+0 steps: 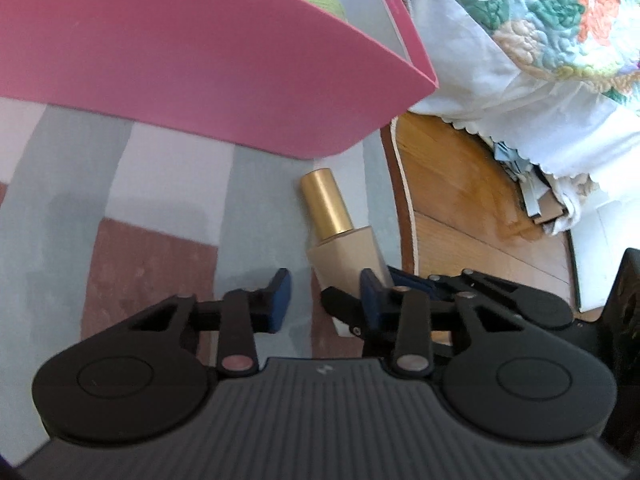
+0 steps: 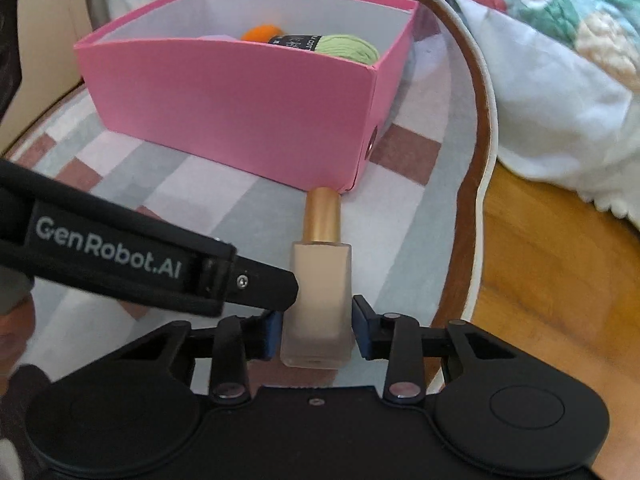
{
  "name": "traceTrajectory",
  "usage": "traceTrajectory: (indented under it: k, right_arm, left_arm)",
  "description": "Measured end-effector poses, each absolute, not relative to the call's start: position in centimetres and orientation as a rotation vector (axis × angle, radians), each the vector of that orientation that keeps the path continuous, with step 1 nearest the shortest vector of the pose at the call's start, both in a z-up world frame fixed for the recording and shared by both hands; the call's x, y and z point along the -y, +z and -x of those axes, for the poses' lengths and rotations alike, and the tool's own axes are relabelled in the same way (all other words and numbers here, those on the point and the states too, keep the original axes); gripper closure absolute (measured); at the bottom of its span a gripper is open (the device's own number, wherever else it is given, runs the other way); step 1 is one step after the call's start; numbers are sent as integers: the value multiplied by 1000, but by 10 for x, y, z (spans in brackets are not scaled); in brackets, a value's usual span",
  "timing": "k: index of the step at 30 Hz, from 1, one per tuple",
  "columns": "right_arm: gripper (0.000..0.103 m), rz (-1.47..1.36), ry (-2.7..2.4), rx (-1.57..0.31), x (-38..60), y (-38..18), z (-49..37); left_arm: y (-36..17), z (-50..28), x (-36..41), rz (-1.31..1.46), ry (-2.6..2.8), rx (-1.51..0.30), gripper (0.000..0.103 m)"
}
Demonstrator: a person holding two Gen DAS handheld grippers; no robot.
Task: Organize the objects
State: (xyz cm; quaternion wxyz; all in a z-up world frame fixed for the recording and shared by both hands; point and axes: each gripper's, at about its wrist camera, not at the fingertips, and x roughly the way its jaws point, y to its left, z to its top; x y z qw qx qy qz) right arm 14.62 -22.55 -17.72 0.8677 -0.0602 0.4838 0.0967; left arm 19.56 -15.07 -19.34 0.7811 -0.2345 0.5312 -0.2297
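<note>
A frosted beige bottle with a gold cap lies on the patchwork rug, cap pointing at the pink box. My right gripper is shut on the bottle's base, a blue pad on each side. In the left wrist view the bottle lies just right of my left gripper, which is open with nothing between its pads. The left gripper's arm crosses the right wrist view and its tip touches or nearly touches the bottle's left side. The pink box holds green yarn and orange yarn.
The rug has a curved white-trimmed edge just right of the bottle, with wooden floor beyond. A bed with white sheet and floral quilt hangs over the floor at right. Clutter lies under the bed.
</note>
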Motion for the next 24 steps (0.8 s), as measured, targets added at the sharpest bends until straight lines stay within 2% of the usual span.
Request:
traceTrajectory:
  k: [4, 15, 17, 20, 24]
  right_arm:
    - [63, 87, 213, -1006, 215, -176, -132]
    - [63, -99, 261, -1065, 186, -174, -105]
    - [63, -186, 266, -1091, 185, -177, -100]
    - [62, -333, 268, -1112, 189, -182, -95]
    - [62, -512, 257, -1108, 204, -190, -87]
  left_arm:
    - [-193, -187, 142, 542, -517, -1176, 77]
    - [-181, -145, 101, 510, -462, -1232, 79]
    - [-183, -139, 91, 529, -452, -1236, 78]
    - [-189, -137, 80, 562, -438, -1258, 68]
    - [-192, -138, 79, 574, -458, -1268, 67]
